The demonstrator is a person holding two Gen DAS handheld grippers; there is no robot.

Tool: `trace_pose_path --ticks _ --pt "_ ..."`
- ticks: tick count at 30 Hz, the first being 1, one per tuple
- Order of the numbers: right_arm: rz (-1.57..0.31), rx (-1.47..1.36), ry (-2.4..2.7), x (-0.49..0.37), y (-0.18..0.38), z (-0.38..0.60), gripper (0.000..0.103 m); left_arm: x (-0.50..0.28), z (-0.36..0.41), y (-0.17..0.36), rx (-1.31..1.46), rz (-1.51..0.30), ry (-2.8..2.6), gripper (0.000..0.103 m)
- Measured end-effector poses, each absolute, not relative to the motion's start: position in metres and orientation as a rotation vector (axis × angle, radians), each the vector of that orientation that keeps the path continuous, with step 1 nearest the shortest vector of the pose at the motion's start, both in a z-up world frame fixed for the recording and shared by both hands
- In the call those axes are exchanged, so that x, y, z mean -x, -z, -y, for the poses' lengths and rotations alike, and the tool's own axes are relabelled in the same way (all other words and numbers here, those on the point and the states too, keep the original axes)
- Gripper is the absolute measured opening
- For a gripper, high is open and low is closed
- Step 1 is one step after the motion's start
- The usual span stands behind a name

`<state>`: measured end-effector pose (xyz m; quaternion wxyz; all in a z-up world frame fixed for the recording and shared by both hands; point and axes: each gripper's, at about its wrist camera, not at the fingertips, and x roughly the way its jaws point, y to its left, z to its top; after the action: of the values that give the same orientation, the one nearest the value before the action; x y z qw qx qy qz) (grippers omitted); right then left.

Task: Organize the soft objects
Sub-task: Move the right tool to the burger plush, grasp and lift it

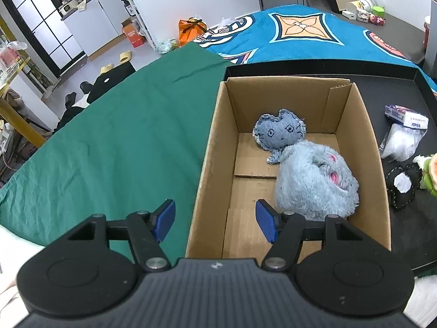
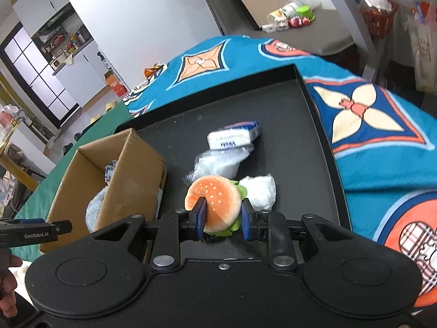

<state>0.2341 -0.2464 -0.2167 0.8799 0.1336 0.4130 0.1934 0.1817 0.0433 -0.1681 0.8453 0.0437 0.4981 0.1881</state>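
The right tool [image 2: 222,220] pinches a plush burger [image 2: 213,203] above the black tray [image 2: 300,125]. Only the left view looks down into the cardboard box [image 1: 215,147]: a denim cat [image 1: 278,131] and a fluffy blue toy [image 1: 314,180] lie inside. The left tool [image 1: 215,220] is spread wide, holding nothing.

Left wrist view: close above the cardboard box [image 1: 289,164], looking down into it. Right wrist view: further right, low over the black tray [image 2: 306,147], looking forward. Both show the box, the tray and the blue blanket [image 1: 300,35].
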Motion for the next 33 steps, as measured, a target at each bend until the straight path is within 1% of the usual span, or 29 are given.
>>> trace_pose_path --ticks 10,20,33 --pt "-0.81 -0.261 -0.403 -0.238 0.199 0.232 0.026 -0.18 -0.049 0.167 -0.059 -1.039 -0.386 0.064" --pt "-0.74 -0.204 -0.45 -0.239 0.171 0.196 0.026 -0.177 -0.059 0.167 -0.007 -1.029 -0.376 0.064" --pt "-0.721 -0.112 -0.5 -0.24 0.156 0.143 0.026 -0.179 -0.069 0.171 0.045 -1.032 -0.375 0.063"
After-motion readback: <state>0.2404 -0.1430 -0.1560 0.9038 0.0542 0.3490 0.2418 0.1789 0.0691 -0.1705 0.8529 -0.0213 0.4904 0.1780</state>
